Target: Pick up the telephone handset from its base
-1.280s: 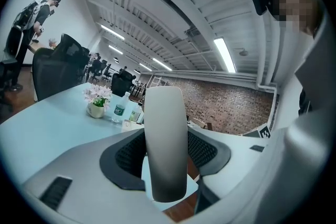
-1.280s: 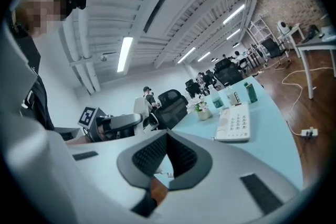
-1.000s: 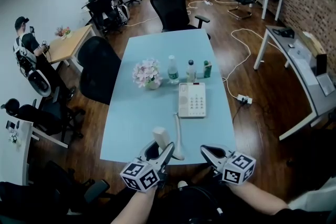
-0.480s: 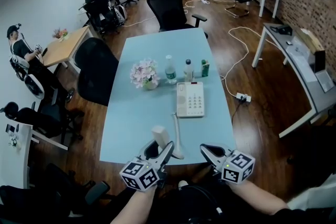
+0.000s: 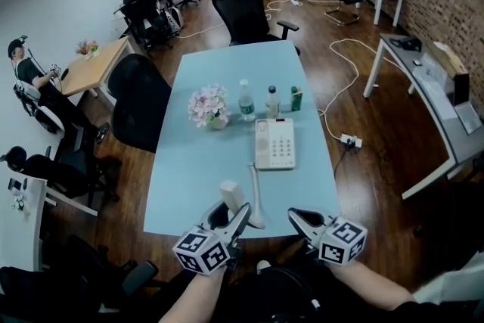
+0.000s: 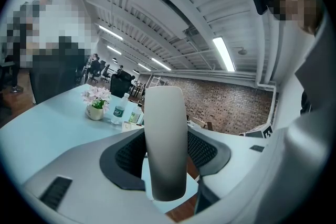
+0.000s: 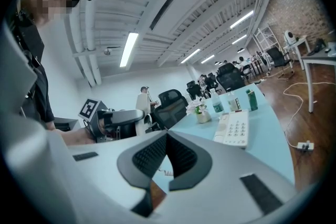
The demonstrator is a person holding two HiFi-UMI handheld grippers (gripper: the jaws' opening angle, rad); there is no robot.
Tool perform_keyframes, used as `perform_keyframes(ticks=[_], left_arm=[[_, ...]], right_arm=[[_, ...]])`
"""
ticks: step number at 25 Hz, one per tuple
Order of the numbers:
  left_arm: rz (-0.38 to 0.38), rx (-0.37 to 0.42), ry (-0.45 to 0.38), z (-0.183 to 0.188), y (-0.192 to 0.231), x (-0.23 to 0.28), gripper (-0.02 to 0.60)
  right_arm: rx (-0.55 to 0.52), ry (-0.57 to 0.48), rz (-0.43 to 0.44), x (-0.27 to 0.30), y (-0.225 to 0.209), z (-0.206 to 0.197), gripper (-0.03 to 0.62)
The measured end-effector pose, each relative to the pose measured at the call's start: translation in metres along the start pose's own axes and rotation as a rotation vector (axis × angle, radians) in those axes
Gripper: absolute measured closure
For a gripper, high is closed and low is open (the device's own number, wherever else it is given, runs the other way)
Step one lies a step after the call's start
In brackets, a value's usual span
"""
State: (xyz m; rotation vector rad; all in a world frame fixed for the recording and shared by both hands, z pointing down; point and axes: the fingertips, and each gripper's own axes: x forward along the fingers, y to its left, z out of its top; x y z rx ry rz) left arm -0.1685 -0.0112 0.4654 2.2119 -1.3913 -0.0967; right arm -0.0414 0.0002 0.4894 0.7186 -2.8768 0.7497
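Open-plan office, pale blue worktop (image 5: 189, 170): left gripper (image 5: 233, 214) is clamping the handset (image 5: 231, 197) upright at the near edge, off its base (image 5: 276, 144); right gripper (image 5: 299, 218) is sitting closed, empty. Advice: lifting gently, leaving the cord (image 5: 255, 189) slack.

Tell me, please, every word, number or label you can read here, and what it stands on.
Nothing can be read.
Phone keys: too small.
Handset: no print shows.
Bottles: labels too blurred.
Green carton: print too small.
Cubes: square markers only, no letters.
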Motion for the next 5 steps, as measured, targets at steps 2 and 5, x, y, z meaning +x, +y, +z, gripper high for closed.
perform_keyframes(ticks=[2,5], left_arm=[[0.001,-0.001,0.003,-0.001,0.0001,0.0008,0.351],[0.003,0.0,0.006,-0.0022,0.0004,0.0008,0.351]], right_arm=[[0.001,0.0,0.003,0.0007,0.0002,-0.0008,0.582],[0.001,0.004,0.004,0.0017,0.0004,-0.0015,0.582]])
